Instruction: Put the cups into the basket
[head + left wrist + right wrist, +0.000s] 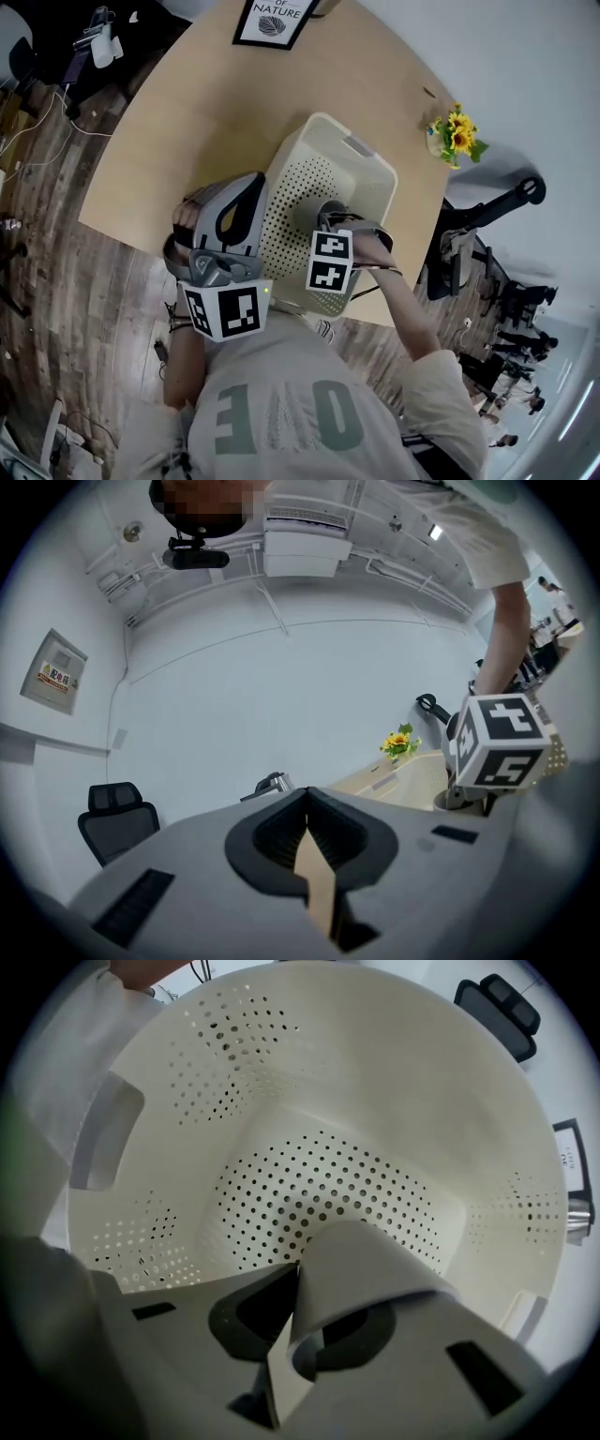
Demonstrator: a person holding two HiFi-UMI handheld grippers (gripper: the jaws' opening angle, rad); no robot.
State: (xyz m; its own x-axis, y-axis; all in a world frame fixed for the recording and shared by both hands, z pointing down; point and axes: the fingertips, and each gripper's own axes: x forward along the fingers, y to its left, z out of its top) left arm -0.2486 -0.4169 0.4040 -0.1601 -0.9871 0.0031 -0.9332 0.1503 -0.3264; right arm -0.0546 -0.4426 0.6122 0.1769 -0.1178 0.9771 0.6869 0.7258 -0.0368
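A light tan wooden table with a rounded edge [178, 122] stands on a dark wood-plank floor [56, 272]. A black-framed white print [272, 19] sits at its far edge, and a small bunch of yellow sunflowers [457, 136] at its right edge. One black office chair [473, 239] stands just beside the table. Another black mesh-backed chair [114, 819] stands by a white wall [281, 705] that bears a small rectangular sign [56, 674].

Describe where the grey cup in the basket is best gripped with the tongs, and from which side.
Pinch the wall at the rim of the grey cup, one jaw inside and one outside, coming in at its open mouth. The wall is thin and the mouth open; the round body is probably too wide. The right tongs hold it so, inside the basket.
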